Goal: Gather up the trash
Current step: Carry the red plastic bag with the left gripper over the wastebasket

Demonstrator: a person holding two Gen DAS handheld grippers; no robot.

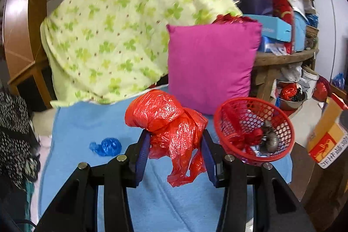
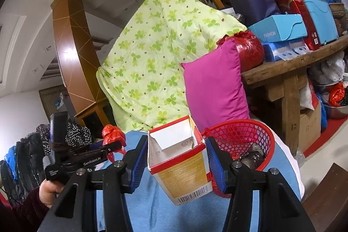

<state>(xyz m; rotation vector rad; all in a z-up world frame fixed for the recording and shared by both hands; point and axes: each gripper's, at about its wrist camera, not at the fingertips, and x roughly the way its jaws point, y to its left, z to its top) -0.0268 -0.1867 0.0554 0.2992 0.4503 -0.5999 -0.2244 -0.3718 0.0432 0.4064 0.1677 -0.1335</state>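
Observation:
My left gripper (image 1: 175, 140) is shut on a crumpled red plastic bag (image 1: 169, 121) and holds it above the blue blanket (image 1: 87, 123), just left of the red mesh basket (image 1: 254, 129). The basket holds red wrappers and a grey wad. A small blue plastic scrap (image 1: 106, 146) lies on the blanket to the left. My right gripper (image 2: 176, 158) is shut on an open yellow and red carton (image 2: 184, 166), held left of the basket (image 2: 245, 136). The left gripper with its red bag (image 2: 113, 136) shows at the left of the right wrist view.
A magenta cushion (image 1: 211, 66) and a green clover quilt (image 1: 121, 21) stand behind the basket. A wooden table (image 2: 293, 64) piled with boxes stands to the right. Dark clothes (image 1: 15, 134) lie at the left. A cardboard box (image 1: 328, 140) is on the floor at right.

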